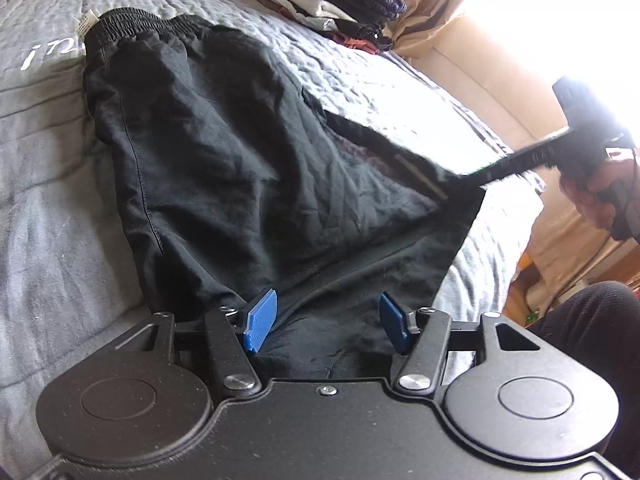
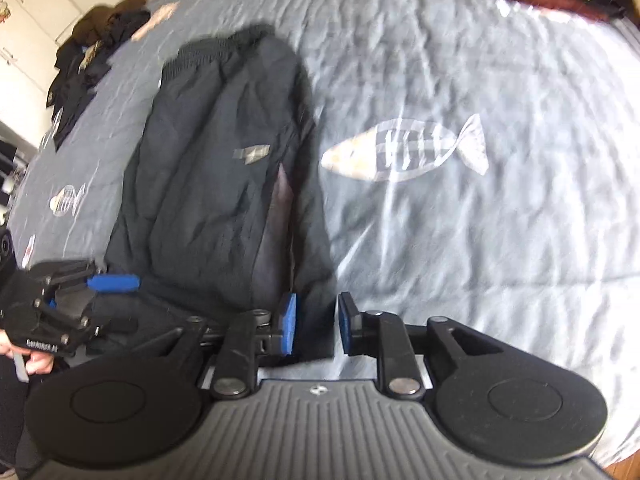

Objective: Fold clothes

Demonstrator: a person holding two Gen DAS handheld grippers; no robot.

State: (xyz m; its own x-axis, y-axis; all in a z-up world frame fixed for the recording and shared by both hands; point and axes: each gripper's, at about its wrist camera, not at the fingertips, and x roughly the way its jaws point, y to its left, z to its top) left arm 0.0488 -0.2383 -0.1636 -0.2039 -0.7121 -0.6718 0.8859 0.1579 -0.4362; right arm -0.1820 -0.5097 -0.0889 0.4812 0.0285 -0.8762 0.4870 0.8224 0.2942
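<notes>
A black pair of trousers with an elastic waistband lies lengthwise on the grey quilted bed. My left gripper stands open over the near end of the cloth, blue pads wide apart, fabric lying between them without being pinched. In the right wrist view the trousers run up the left side, and my right gripper is at their near right corner. Its jaws are a little apart, the black edge lies between them, and a gap shows beside the right pad. The left gripper's blue fingers show at the lower left.
A stack of folded clothes sits at the far end of the bed. Dark garments are heaped at the far left edge. A fish print marks the bare quilt right of the trousers. A person's hand holds the right gripper.
</notes>
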